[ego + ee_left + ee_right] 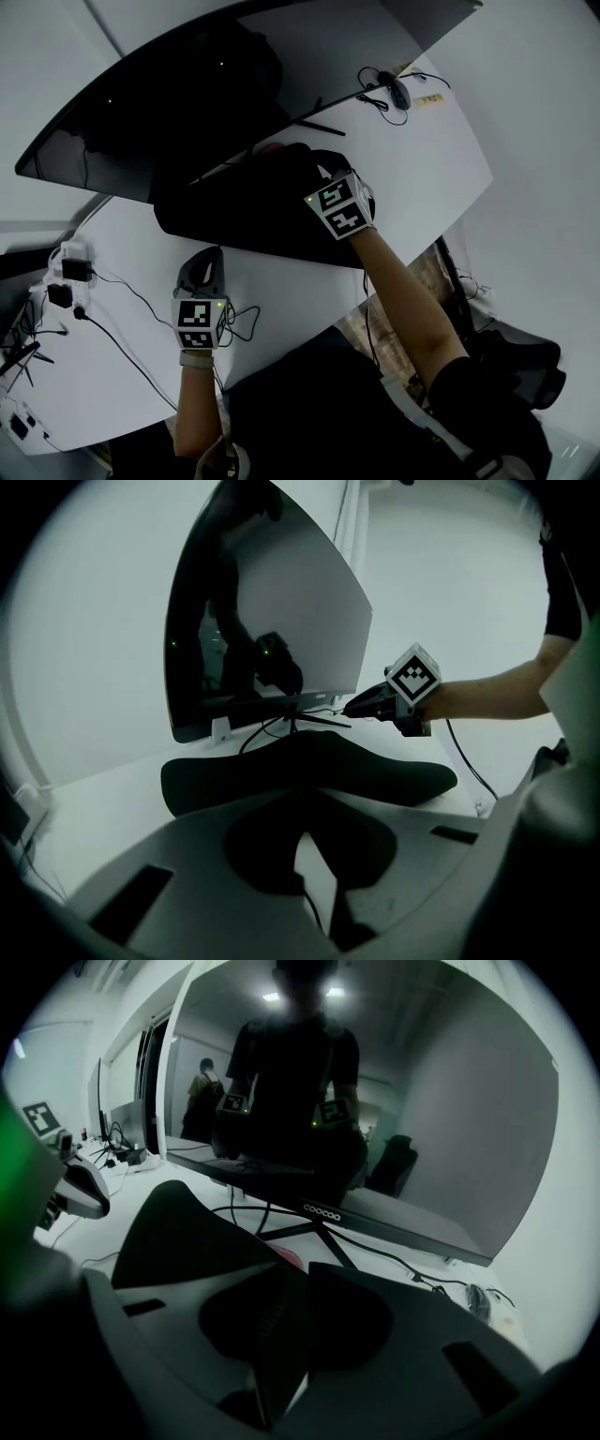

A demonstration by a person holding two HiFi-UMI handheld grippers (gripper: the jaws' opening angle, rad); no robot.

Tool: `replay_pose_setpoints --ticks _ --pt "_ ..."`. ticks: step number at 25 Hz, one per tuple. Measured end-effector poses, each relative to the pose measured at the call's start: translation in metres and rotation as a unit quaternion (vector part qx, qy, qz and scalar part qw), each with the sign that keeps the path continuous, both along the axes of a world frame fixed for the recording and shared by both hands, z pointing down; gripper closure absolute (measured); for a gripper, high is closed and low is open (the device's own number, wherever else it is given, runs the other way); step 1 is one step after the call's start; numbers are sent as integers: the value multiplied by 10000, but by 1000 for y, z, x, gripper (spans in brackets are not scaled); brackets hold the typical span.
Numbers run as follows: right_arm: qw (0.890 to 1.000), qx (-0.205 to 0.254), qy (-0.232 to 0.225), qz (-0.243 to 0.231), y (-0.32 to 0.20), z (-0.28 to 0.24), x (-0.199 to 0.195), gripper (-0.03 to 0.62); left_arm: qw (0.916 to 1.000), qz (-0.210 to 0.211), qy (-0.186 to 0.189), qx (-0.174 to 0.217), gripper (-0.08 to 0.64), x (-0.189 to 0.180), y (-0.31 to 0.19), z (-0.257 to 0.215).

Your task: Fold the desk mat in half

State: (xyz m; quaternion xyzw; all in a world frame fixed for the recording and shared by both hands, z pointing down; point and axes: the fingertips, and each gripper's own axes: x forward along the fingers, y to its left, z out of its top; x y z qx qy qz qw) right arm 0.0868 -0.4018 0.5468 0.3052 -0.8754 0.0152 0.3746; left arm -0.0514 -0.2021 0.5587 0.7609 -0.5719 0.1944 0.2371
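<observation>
The black desk mat (253, 220) lies across the white desk (431, 178) in front of the monitor. Its far right end is raised into a hump (314, 747). My right gripper (314, 167) is at that raised end, shut on the mat's edge; in the right gripper view the dark sheet (178, 1232) runs between the jaws of the right gripper (286, 1335). My left gripper (208, 258) hovers just short of the mat's near edge. In the left gripper view the left gripper (314, 864) stands open, with only white desk and a thin cable showing in the gap.
A large dark monitor (169, 84) on a thin-legged stand (314, 122) sits behind the mat. A mouse with its cable (398, 91) lies far right. Plugs and adapters (66, 272) and loose cables (244, 323) are at the left. A small pink thing (291, 1258) shows by the mat.
</observation>
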Motion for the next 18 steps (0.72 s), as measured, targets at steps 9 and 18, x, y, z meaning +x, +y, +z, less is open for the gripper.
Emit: replay_pose_setpoints --ticks 9,18 --pt "9991 117 -389 -107 61 -45 -17 541 9992 -3 114 383 558 -8 28 -30" --pt "9959 178 -836 -279 140 -93 -45 549 9968 -79 178 770 558 -28 73 -72"
